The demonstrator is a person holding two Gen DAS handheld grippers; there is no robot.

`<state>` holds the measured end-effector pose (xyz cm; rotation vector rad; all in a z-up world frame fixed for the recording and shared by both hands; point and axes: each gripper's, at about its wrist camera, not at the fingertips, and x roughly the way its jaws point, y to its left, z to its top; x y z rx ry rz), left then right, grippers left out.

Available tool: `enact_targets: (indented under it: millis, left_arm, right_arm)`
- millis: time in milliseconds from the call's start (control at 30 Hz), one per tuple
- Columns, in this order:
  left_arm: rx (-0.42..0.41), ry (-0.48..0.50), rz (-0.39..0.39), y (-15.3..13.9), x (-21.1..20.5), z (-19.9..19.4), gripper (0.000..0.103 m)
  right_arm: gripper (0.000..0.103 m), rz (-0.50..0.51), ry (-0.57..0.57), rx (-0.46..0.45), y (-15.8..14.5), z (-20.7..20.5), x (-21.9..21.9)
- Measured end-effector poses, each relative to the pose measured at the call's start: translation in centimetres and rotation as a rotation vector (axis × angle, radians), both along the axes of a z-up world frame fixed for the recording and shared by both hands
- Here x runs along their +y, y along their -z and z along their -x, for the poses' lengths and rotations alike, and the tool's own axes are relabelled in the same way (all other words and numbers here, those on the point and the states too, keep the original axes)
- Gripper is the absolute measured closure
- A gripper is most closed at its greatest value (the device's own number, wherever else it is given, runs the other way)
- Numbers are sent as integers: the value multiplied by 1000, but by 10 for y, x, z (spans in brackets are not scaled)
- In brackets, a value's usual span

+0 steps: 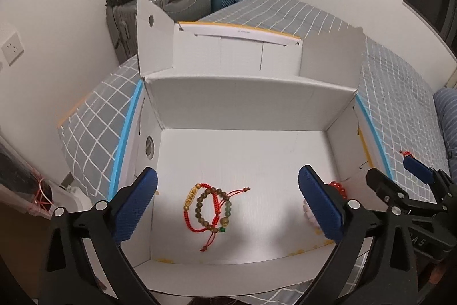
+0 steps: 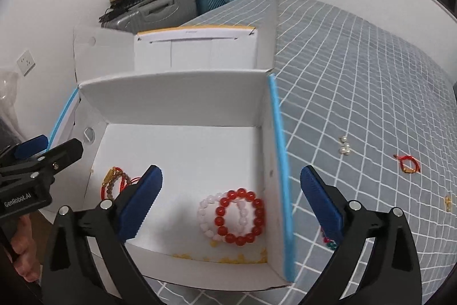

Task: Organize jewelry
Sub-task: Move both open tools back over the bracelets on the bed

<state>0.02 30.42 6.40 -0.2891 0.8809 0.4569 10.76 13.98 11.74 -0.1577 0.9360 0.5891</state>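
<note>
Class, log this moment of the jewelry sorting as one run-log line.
left gripper: open, empty | right gripper: open, empty | white box: red bead bracelet, green bead bracelet inside | bedspread: red cord bracelet remaining

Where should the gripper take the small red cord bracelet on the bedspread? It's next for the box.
Grip the red cord bracelet from straight above, pinching across its bunched cord beside the gold charm. It lies flat on the bedspread, so a side approach finds no edge.

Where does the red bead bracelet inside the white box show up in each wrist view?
Left wrist: the red bead bracelet is only a sliver at lower right, mostly hidden behind the left gripper finger, near the box's right wall.
Right wrist: the whole ring shows at lower centre, overlapping a white bead bracelet.
Shared landmark: the white box, its upright back wall.
</note>
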Motion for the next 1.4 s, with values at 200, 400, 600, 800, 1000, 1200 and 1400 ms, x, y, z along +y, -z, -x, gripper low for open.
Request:
enact_targets:
  millis: [200,400,600,800,1000,1200,1400]
  left_arm:
    - [-16,22,-19,-10,-16,-9,6]
    - [-41,71,-28,-18,-43,-26,6]
    - [-60,154,-35,-22,-83,-50,6]
    - [-70,253,-12,-16,-138,-78,6]
    - [-52,354,0,-3,-195,-97,6]
    - [-19,451,-11,13,-251,-110,6]
    - [26,514,-12,41,-301,-124,6]
  right_arm:
    - [8,-24,49,-30,-13,-12,-32]
    - [8,-33,128,-45,-21,-33,-76]
    - [8,-3,225,-70,-21,-53,-129]
    - [8,25,339,-82,-18,-73,-195]
    - [8,64,460,-86,-15,-89,-272]
    - [8,84,564,-64,-3,-103,-345]
    - [8,104,629,-33,20,-122,-402]
